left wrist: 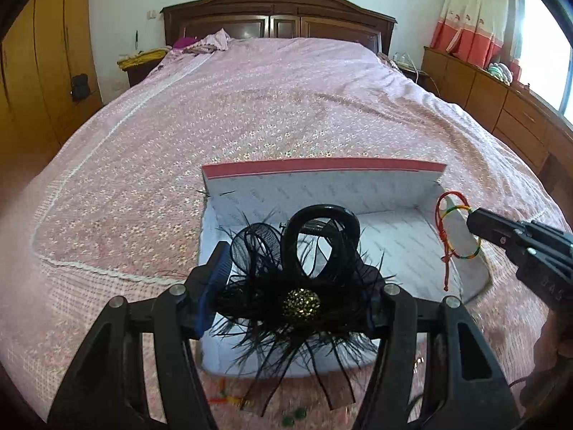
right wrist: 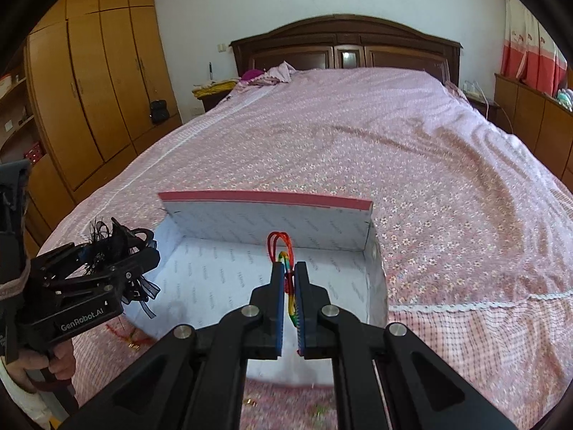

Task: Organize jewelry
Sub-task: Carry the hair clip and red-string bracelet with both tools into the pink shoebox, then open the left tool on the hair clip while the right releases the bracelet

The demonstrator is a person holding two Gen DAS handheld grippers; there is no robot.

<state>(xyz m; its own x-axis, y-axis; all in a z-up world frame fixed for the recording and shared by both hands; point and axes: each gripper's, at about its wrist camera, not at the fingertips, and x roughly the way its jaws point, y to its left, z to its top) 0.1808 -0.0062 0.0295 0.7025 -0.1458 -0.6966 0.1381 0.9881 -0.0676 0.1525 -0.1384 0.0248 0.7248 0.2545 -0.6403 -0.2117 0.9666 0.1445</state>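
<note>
My left gripper (left wrist: 293, 279) is shut on a black feathered hair clip (left wrist: 301, 286) with a gold beaded centre, held over the near-left part of an open white box (left wrist: 401, 247) with a pink-edged lid (left wrist: 322, 165). My right gripper (right wrist: 290, 268) is shut on a red and rainbow braided cord bracelet (right wrist: 283, 251), held above the box (right wrist: 222, 272). In the left wrist view the right gripper (left wrist: 472, 222) holds the bracelet (left wrist: 447, 236) over the box's right side. In the right wrist view the left gripper (right wrist: 136, 247) with the clip (right wrist: 107, 240) is at the box's left edge.
The box lies on a pink floral bedspread (left wrist: 250, 107). Small loose pieces lie on the bed in front of the box: red and green bits (left wrist: 225, 397) and a red cord (right wrist: 125, 337). Wooden wardrobes (right wrist: 89, 89) stand left, low cabinets (left wrist: 501, 100) right.
</note>
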